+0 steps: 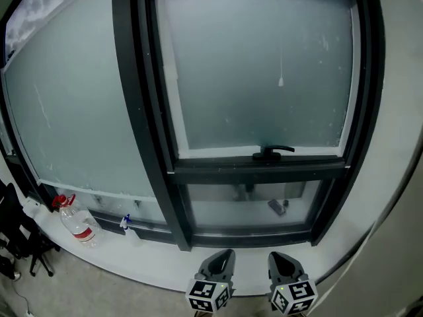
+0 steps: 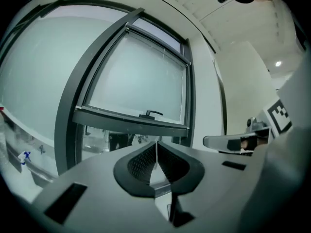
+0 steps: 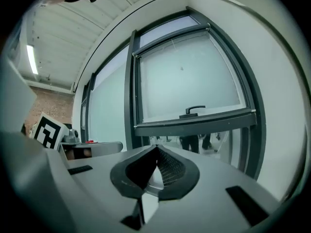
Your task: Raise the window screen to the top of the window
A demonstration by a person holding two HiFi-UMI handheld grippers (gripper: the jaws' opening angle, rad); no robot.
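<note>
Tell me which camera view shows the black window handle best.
The head view: the window handle sits near the middle of the picture, facing the camera, with its lever plainly outlined. The left gripper view shows the handle smaller and at a slant. The right gripper view shows the handle small too, seen from below.

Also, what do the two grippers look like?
A matched pair. The left gripper and right gripper have grey moulded bodies and black jaws with cross-hatched inner faces, tapering to a point. Each carries a cube with black-and-white square markers.
</note>
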